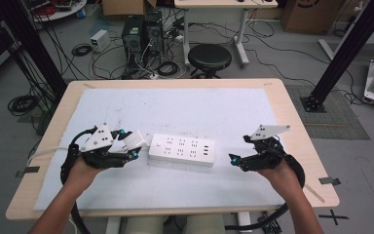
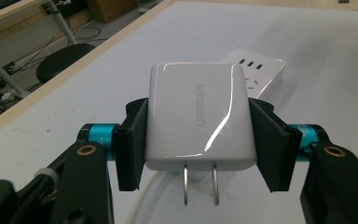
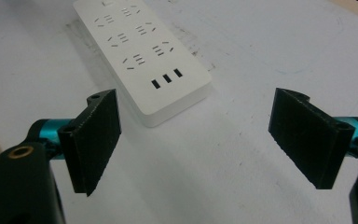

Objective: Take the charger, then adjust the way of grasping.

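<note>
Charger block clamped in the left gripper (image 1: 132, 147), just left of the strip's end

Glossy white hard-plastic wall charger (image 2: 199, 122) is gripped on its two flat sides by closed jaws, its two metal prongs (image 2: 200, 184) left bare and pointing back toward the camera; it is judged light, rigid and slippery, so the side faces are the right hold and the prongs should be left free; the white rectangular plastic power strip (image 1: 181, 149) lies flat on the pale sheet of the worktop (image 1: 277, 92), likely to slide when pushed; the right gripper (image 1: 233, 160) hovers by its far end, jaws wide apart and empty; nothing lies between charger and strip.
</note>
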